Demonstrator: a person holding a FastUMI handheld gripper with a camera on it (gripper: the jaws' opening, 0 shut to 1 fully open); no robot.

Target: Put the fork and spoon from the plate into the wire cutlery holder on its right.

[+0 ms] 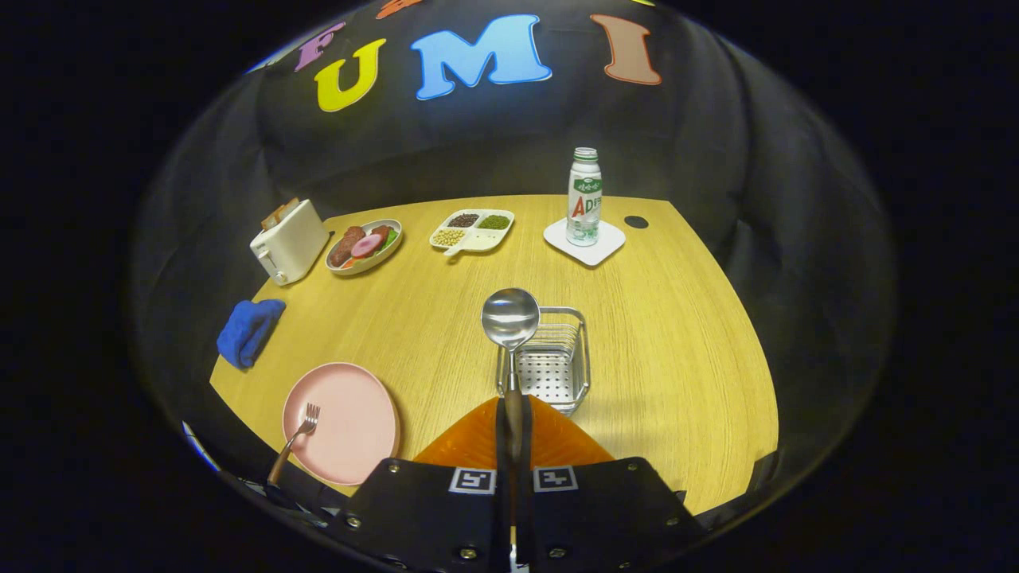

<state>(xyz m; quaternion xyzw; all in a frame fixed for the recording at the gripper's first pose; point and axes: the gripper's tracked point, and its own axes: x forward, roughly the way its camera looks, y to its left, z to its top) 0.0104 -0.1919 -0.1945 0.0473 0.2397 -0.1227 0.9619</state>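
Your gripper (513,430) clenches the spoon (510,318) by its handle at frame centre; it's stiff, slick metal, bowl-heavy, above the wire holder (557,370).

Light wood-grain table (677,334) w/ rounded edge; black cloth wall (493,151) behind; dim surrounds, table lit.

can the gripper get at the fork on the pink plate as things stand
Probably not yet: the gripper is shut on the wooden-handled metal spoon, held over the wire cutlery holder. The wooden-handled fork on the round pink plate lies uncovered.
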